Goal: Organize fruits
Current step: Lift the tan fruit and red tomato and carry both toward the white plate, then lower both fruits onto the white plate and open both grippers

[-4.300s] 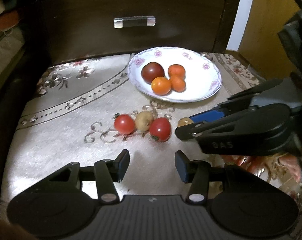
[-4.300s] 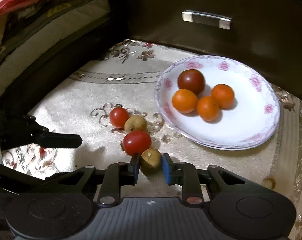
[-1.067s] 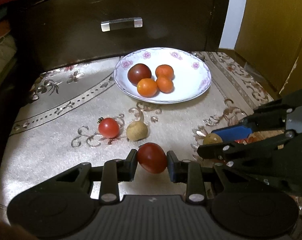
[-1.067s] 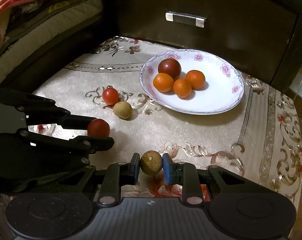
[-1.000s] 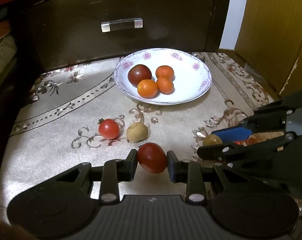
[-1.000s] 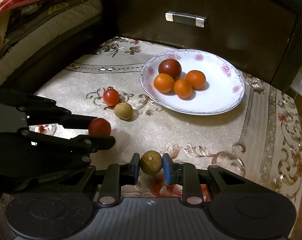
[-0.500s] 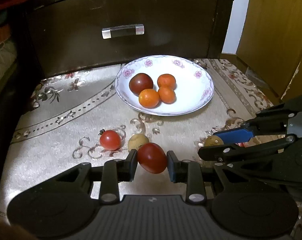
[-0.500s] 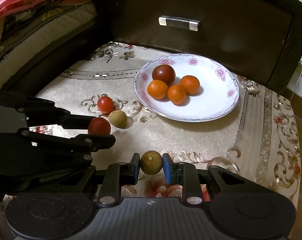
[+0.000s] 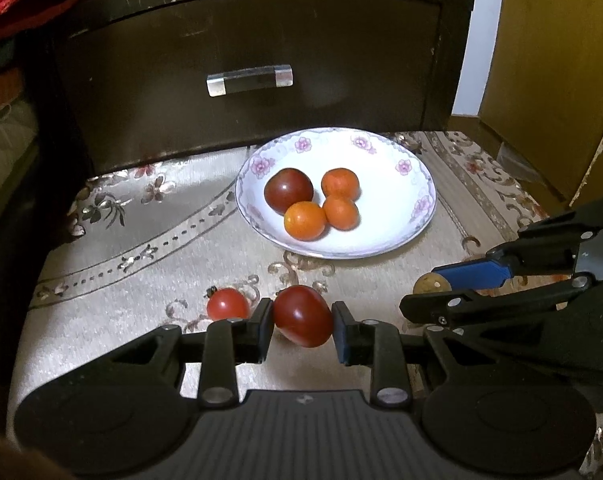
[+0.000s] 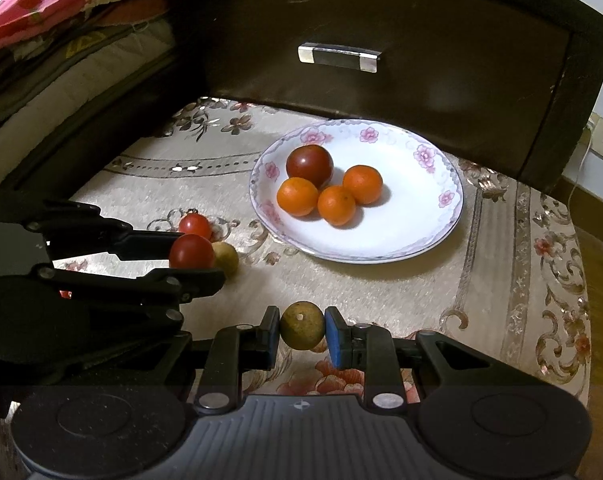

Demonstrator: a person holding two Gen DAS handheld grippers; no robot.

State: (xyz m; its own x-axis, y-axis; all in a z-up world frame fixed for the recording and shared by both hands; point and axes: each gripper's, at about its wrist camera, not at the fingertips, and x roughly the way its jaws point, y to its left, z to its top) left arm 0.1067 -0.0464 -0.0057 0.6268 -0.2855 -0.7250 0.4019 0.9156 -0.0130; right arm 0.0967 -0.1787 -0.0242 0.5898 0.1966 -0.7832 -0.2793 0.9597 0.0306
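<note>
Near the cloth's [image 10: 421, 292] front edge both grippers carry fruit: left gripper [image 9: 302, 318] clamped on an oval red tomato [image 9: 302, 316], long axis tilted across the jaws; right gripper [image 10: 301, 330] clamped on a round longan [image 10: 301, 325]. Four fruits sit in the plate [image 10: 413, 240] toward the back edge; small tomato [image 10: 195, 225] and second longan [image 10: 226, 257] remain on cloth, so roughly halfway

No readable text, label or number anywhere.

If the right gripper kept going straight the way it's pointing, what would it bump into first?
Probably the patterned cloth just short of the flowered plate, since the right gripper, holding a brownish fruit, points downward; depth is hard to judge.
</note>
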